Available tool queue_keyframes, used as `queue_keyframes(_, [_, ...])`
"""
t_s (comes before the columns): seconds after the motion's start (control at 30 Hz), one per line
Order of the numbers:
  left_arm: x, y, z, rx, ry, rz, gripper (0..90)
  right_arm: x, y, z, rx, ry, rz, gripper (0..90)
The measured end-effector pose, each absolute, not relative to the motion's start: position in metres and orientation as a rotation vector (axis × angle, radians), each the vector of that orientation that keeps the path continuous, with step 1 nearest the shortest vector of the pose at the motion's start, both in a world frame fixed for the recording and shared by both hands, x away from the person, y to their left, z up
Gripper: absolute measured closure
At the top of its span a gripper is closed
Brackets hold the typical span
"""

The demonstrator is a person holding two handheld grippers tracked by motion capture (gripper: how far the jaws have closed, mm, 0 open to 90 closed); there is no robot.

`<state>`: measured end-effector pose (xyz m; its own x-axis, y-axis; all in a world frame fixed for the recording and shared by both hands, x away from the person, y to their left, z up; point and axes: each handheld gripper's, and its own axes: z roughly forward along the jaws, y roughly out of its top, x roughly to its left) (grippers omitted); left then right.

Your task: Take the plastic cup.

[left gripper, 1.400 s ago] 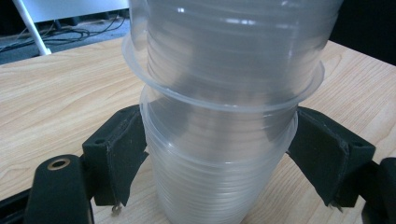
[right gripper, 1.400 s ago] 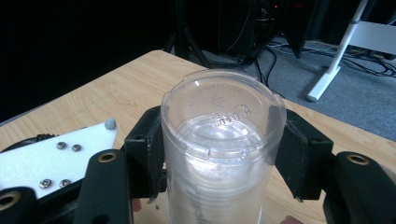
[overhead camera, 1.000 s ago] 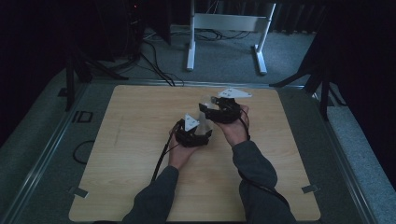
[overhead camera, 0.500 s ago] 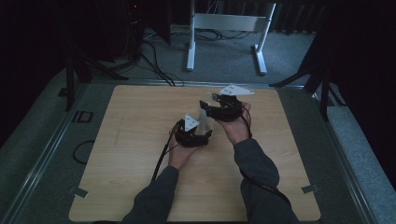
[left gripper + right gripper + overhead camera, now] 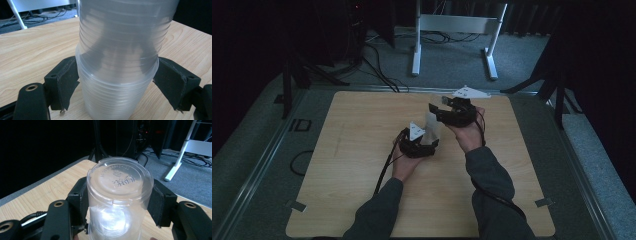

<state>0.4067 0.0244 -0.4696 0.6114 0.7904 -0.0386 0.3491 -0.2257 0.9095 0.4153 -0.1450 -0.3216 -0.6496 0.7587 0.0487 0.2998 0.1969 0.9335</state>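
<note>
Your right gripper (image 5: 438, 111) has eased slightly up and away over the last second, toward the counter's (image 5: 352, 145) far edge. The stack of clear cups (image 5: 431, 131) between your grippers looks a little more drawn out.

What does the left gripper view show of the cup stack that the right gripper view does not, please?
The left gripper view shows the ribbed side of the stack of clear cups, with a black jaw pressed on each side low down. The right gripper view shows the stack's closed, embossed end, held between that gripper's jaws. Both share the wooden table beneath and the floor with cables beyond.
</note>
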Motion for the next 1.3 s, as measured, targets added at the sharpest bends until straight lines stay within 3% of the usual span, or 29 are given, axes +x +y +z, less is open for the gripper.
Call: queue_keyframes(1.3, [0.4,0.028,-0.467,1.792,0.926,0.52,20.5,0.402,-0.171,-0.293,0.98,1.965,1.5,41.2])
